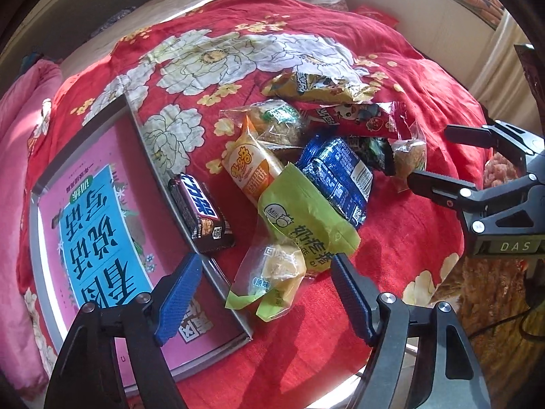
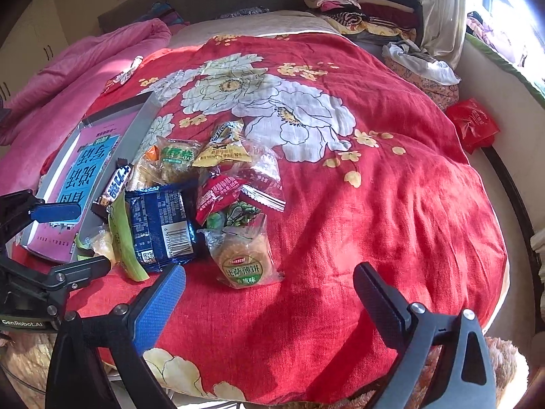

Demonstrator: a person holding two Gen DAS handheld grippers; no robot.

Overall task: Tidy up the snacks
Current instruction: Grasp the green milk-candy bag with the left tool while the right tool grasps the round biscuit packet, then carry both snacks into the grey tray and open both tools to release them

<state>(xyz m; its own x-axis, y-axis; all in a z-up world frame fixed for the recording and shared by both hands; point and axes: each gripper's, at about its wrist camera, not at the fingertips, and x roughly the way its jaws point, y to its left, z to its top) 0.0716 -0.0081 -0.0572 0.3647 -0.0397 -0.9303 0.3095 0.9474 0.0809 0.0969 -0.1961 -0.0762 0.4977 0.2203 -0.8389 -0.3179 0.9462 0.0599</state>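
On the bed's red floral quilt (image 1: pixel 391 225), in the left wrist view, a heap of snack packets (image 1: pixel 306 170) lies beside a pink book (image 1: pixel 102 211), a dark chocolate bar (image 1: pixel 201 213) resting on the book's edge. The left gripper (image 1: pixel 265 286) hangs over a clear-and-green pastry packet (image 1: pixel 272 272), fingers wide, pressing nothing. From the right wrist view, the right gripper (image 2: pixel 269 293) stands wide and empty just before a round biscuit packet (image 2: pixel 243 260) at the heap's near edge.
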